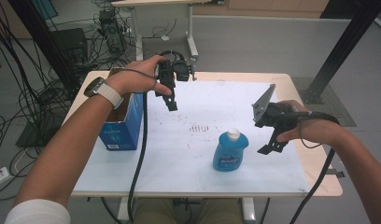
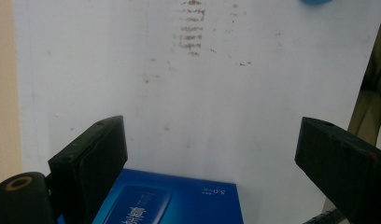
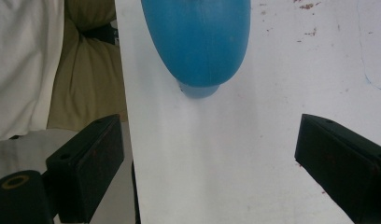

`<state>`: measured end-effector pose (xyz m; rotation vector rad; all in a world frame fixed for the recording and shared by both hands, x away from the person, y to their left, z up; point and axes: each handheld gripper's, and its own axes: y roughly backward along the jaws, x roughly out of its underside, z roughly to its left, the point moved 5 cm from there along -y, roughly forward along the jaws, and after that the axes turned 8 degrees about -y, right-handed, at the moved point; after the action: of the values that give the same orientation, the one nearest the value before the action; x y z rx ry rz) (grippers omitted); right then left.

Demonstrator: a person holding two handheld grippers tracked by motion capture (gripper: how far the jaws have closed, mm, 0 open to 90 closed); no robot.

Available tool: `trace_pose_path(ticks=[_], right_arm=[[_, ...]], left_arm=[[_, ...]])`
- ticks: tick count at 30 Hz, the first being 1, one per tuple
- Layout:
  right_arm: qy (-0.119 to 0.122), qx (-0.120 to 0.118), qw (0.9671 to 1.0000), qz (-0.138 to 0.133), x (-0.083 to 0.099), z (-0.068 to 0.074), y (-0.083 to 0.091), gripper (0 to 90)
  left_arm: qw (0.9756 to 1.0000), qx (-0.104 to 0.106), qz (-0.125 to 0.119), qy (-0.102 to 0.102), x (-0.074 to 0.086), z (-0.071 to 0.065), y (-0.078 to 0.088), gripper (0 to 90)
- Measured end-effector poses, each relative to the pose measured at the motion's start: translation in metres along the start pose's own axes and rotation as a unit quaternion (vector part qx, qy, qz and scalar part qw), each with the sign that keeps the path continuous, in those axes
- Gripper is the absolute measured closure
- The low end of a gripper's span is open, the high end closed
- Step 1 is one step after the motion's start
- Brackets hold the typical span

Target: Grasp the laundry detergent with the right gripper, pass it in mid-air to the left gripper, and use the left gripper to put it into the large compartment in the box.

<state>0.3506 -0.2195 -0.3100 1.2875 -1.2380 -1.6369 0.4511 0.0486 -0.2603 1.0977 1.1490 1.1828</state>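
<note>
A blue plastic bottle (image 1: 230, 152) with a white cap stands upright near the front middle of the white sheet (image 1: 188, 158). An open-topped blue box (image 1: 118, 128) stands at the sheet's left edge. My left gripper (image 1: 172, 103) hangs open in the air just right of the box, jaws pointing down. Its own view has the box's blue face (image 2: 179, 200) low between the open jaws of the left gripper (image 2: 212, 128). My right gripper (image 1: 271, 146) is open, a short way right of the bottle. Beyond the empty jaws of the right gripper (image 3: 209, 123) is the bottle's blue body (image 3: 198, 37).
Brown stains (image 1: 198, 127) mark the middle of the sheet. The wooden table edge (image 1: 319, 182) shows at the right and front. Cables and equipment (image 1: 72, 46) crowd the floor at the back left, and a black frame post (image 1: 342, 46) rises at the back right.
</note>
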Motion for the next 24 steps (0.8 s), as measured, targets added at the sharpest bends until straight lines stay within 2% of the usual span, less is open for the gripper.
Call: trace_pose_path(ticks=[9,10,24], right_arm=[[0.001,-0.004,1.0000,-0.007,-0.0005,0.0002,-0.0030,7.5],[0.008,-0.002,0.9999,-0.008,-0.0006,0.0002,-0.0029,7.2],[0.017,-0.003,0.9991,-0.039,0.0002,0.0007,-0.0069,5.8]], left_arm=[[1.0000,0.001,0.000,0.000,0.0021,-0.0008,-0.0031,9.6],[1.0000,0.001,-0.001,0.000,0.0021,-0.0009,-0.0032,9.6],[1.0000,0.002,-0.002,0.001,-0.0016,-0.0013,-0.0060,9.7]])
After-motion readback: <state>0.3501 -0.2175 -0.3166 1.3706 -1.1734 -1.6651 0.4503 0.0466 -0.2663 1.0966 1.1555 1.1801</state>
